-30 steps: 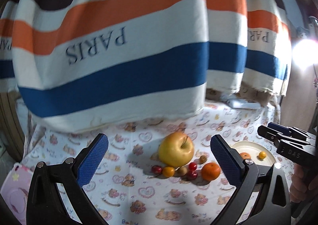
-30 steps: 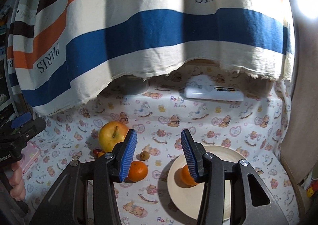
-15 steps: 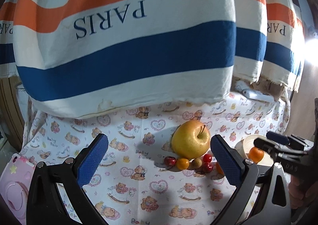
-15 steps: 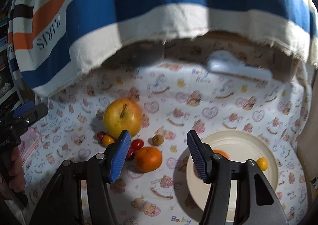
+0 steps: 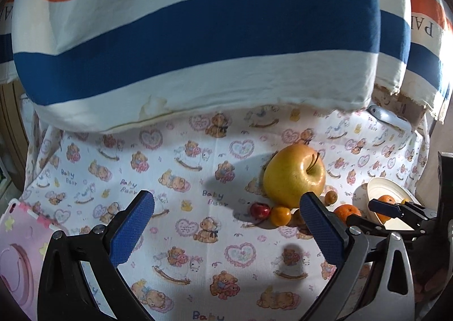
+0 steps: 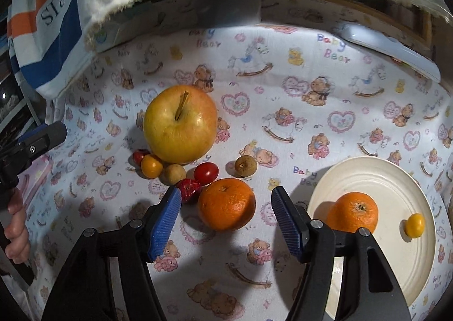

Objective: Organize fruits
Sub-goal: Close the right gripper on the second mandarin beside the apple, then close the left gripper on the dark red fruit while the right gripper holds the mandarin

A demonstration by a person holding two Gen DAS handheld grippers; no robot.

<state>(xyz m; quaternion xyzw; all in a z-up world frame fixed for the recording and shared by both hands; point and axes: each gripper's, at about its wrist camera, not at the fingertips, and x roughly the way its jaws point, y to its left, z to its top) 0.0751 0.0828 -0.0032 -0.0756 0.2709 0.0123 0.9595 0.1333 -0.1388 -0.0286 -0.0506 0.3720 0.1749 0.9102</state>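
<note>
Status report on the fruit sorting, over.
Both grippers open, right gripper just widened, straddling the loose orange. Plate holds two fruits. Strawberry crowds one pad.

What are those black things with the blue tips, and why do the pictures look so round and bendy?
They are tongs. A person holds one pair in each hand, and a small camera sits on each pair, looking out along its tips. The bendy look comes from its wide lens. One picture is from the left tongs, the other from the right tongs. Both are open and hold nothing; the right tongs have just been opening, with an orange on the cloth showing between their tips. Nearby lie a big yellow apple and some little fruits. A white plate already has another orange and a tiny yellow fruit on it. It all sits on a teddy-bear cloth.
</note>
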